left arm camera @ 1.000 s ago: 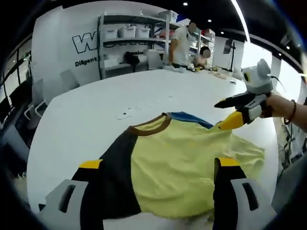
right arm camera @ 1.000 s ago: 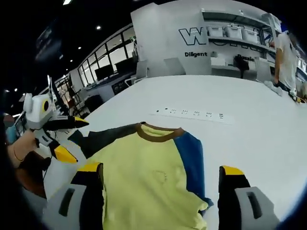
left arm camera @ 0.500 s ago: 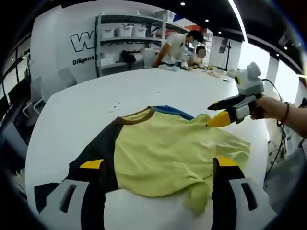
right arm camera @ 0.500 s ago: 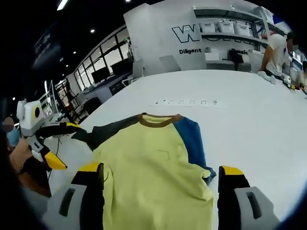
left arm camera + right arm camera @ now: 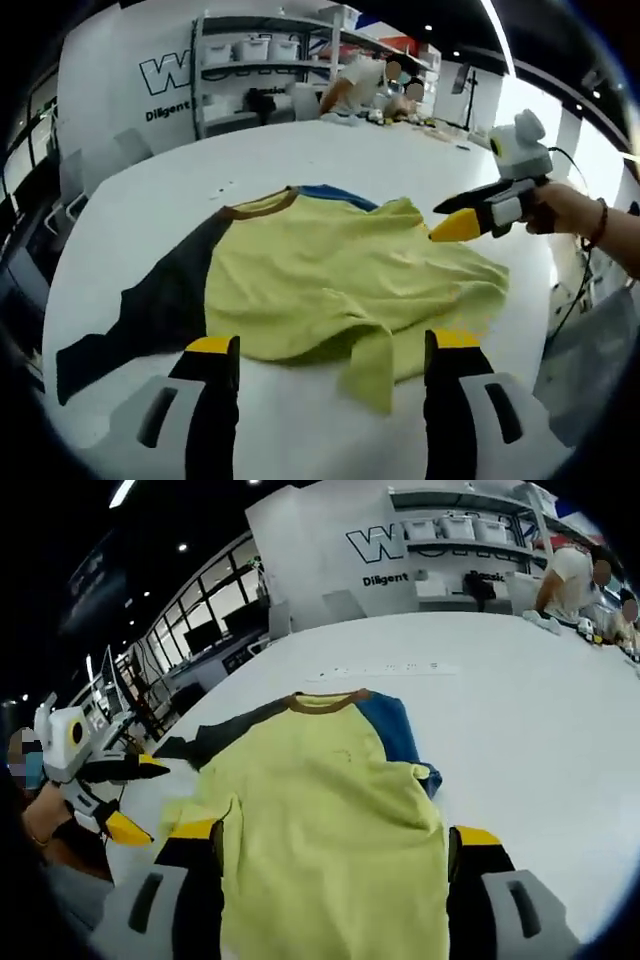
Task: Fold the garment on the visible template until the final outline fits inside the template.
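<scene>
Both tongs open and empty, the fold barely begun.

The left gripper and right gripper hang just short of the rumpled yellow T-shirt on the white table (no template outline discernible); next likely calls for pinching a sleeve or hem.

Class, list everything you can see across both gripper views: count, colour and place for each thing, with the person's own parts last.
T-shirt: one, yellow body, brown collar, one dark grey and one blue sleeve, rumpled on the table.
Table: one, white, large, under the shirt.
Row of small dark marks: one, on the table beyond the collar.
Shelving: one unit, grey, with white bins, by the back wall.
People: two, at the table's far end.
Left tool: one, yellow-tipped, open, near the dark sleeve.
Right tool: one, yellow-tipped, open, above the shirt's blue-sleeve side.
</scene>
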